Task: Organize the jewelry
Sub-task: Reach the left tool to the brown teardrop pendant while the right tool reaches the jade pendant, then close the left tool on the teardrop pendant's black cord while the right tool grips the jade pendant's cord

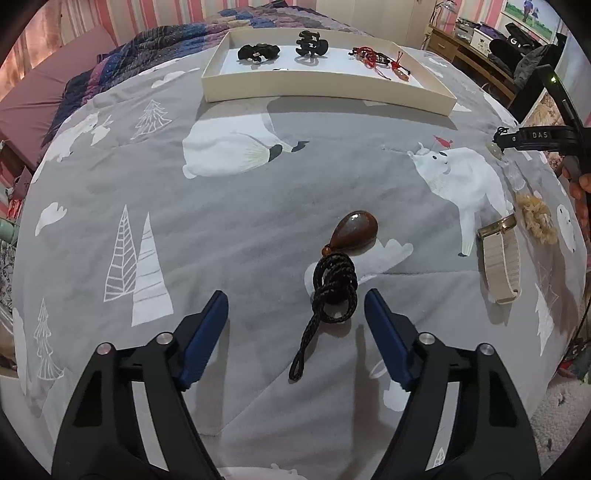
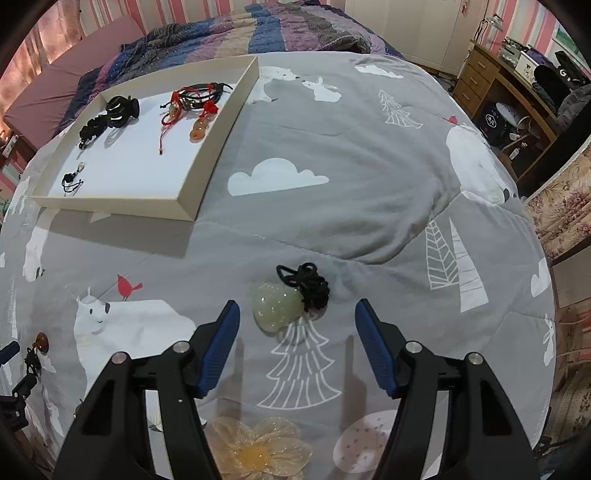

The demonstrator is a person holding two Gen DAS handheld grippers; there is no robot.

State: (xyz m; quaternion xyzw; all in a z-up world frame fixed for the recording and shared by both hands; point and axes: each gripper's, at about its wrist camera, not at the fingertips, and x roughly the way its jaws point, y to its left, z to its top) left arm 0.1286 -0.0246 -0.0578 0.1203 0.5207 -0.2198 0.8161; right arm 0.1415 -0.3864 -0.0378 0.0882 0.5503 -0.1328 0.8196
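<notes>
Both claws hang spread wide and empty over the bed (image 1: 240, 206): the left claw (image 1: 296, 309) straddles the black cord of the brown pendant (image 1: 355, 232), the right claw (image 2: 297, 317) frames the pale green pendant (image 2: 275, 306). Better, I'd say, to pinch each stone itself than its loose cord, then carry them to bare spots in the far tray (image 1: 332, 98), clear of the red bracelets (image 1: 373, 59).

1. Pink-and-white striped walls (image 2: 92, 14) enclose the room.
2. A grey bedspread (image 2: 332, 155) printed with polar bears covers the bed.
3. A striped blanket (image 2: 266, 37) lies behind.
4. A wooden desk (image 2: 476, 74) stands right.
</notes>
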